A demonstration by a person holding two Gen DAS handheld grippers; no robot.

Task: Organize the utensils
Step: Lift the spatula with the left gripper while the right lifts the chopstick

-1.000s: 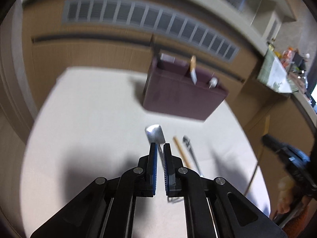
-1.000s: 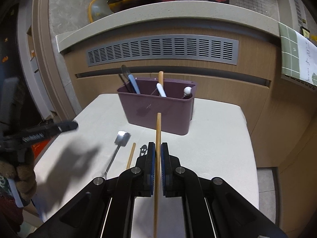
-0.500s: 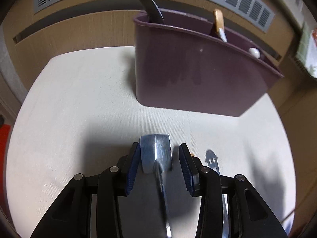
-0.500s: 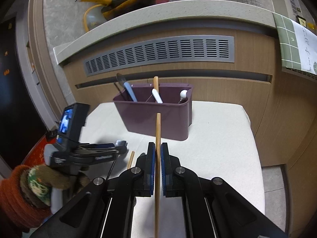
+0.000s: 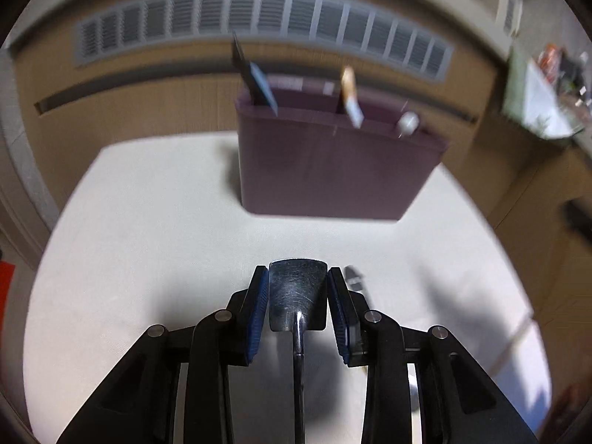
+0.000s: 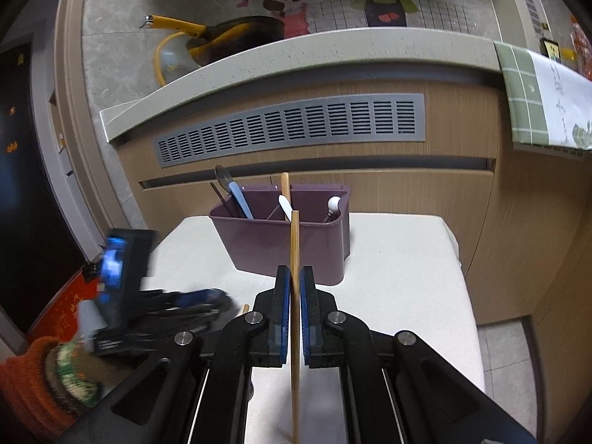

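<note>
My left gripper [image 5: 298, 288] is shut on a metal spatula [image 5: 298, 296], its flat blade squeezed between the blue pads and lifted off the white table [image 5: 148, 240]. It also shows in the right wrist view [image 6: 207, 296], blurred. A purple utensil caddy [image 5: 333, 170] stands ahead with several utensils in it. My right gripper [image 6: 294, 285] is shut on a wooden chopstick [image 6: 295, 244], held upright in front of the caddy [image 6: 281, 244].
A dark utensil [image 5: 353, 277] lies on the table just right of my left gripper. Another chopstick end [image 6: 244, 309] lies on the table. A wooden cabinet with a grey vent [image 6: 296, 125] stands behind the table. A green towel [image 6: 536, 96] hangs at the right.
My left gripper opened, went down around the spatula blade, closed on it and lifted it. My right gripper rose slightly with the chopstick.
</note>
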